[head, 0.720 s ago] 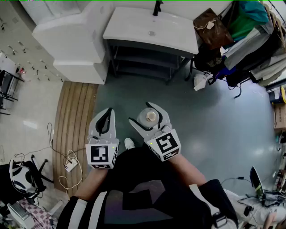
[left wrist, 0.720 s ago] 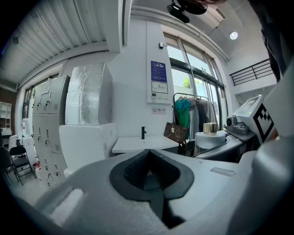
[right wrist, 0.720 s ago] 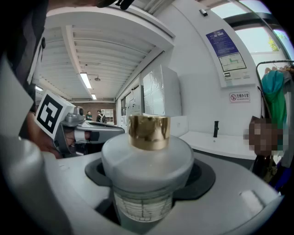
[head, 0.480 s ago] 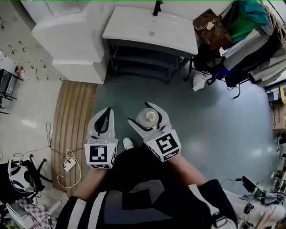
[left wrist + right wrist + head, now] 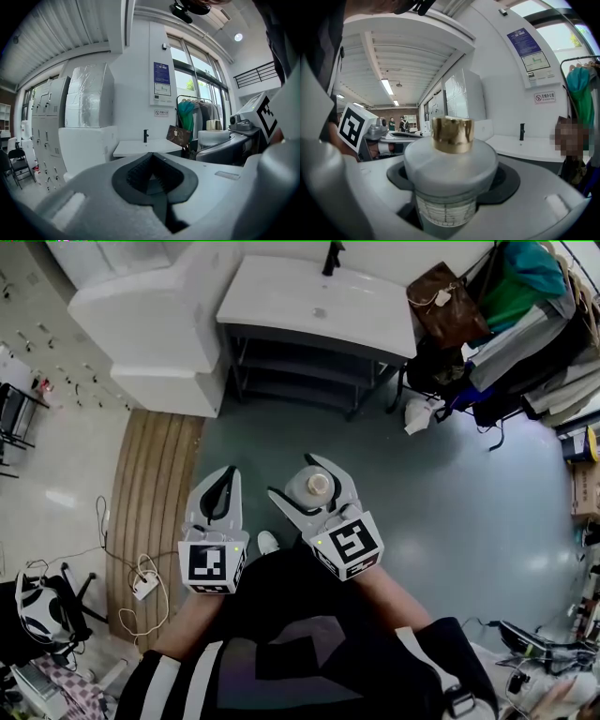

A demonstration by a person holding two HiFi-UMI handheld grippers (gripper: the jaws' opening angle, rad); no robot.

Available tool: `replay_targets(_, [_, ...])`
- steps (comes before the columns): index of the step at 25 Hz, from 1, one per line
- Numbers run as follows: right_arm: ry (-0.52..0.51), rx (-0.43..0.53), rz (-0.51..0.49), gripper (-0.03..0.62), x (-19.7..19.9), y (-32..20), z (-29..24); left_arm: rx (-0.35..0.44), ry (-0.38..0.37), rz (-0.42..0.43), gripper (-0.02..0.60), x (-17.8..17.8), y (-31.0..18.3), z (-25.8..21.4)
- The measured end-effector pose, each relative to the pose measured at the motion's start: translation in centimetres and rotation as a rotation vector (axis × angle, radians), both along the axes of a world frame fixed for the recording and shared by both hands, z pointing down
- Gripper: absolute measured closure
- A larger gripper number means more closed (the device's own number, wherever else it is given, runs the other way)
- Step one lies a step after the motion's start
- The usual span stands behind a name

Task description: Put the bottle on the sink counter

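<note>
The right gripper [image 5: 302,480] grips the bottle [image 5: 449,161] upright between its wide jaws. The left gripper [image 5: 221,482] is closed on nothing. I would carry the bottle level, without tilting, to the sink counter [image 5: 281,296] well ahead.

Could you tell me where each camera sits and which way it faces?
Head view: on the person's head, steeply down onto both grippers, forearms and torso.
Left gripper view: on the left gripper, along its shut jaws toward the sink counter.
Right gripper view: on the right gripper, along jaws clamped on the bottle.
Shared: all show the sink counter.
</note>
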State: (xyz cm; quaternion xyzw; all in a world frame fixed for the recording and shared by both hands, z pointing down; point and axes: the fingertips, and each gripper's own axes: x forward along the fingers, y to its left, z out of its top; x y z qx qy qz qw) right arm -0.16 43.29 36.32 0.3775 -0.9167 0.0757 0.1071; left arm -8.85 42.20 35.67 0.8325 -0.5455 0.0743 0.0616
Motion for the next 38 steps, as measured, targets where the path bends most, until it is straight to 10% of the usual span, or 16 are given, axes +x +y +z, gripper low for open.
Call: replay_targets(38, [-0.034,0.043,-0.063,0.253,13.3,-15.6,-2.7,-0.002,-0.031,-0.064,0.578,14.2,-14.6,-2.5])
